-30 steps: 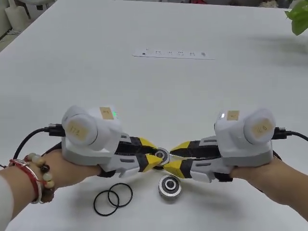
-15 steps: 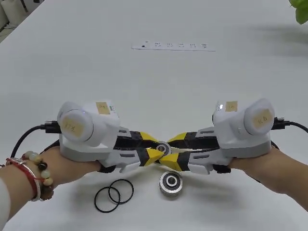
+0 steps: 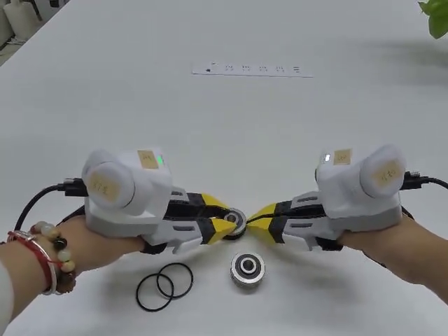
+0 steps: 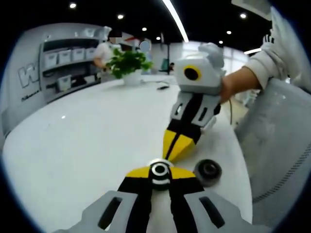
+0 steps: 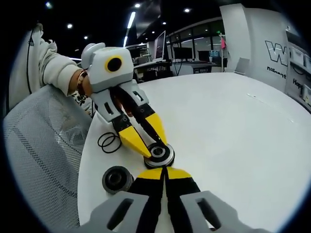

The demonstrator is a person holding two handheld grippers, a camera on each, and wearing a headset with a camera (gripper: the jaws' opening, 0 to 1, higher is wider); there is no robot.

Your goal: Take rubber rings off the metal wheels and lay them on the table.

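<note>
My left gripper [image 3: 227,222] is shut on a small metal wheel [image 3: 235,222], held just above the white table [image 3: 224,133]; a dark rubber ring shows around the wheel [image 5: 159,153]. My right gripper [image 3: 253,214] comes in from the right, shut, with its yellow tips at the wheel's rim. I cannot tell whether they pinch the ring. A second wheel [image 3: 247,269] lies on the table below them. Two loose black rubber rings [image 3: 164,285] lie overlapped to its left. The left gripper view has the held wheel [image 4: 159,170] between its own jaws.
A white power strip [image 3: 252,69] lies far back on the table. A green plant [image 3: 437,17] stands at the far right corner. The table's near edge runs just below the rings, and a mesh chair [image 5: 43,160] sits beyond it.
The right gripper has drawn back to the right, from overlapping the held wheel to touching its rim. The left gripper and wheel have stayed about where they were.
</note>
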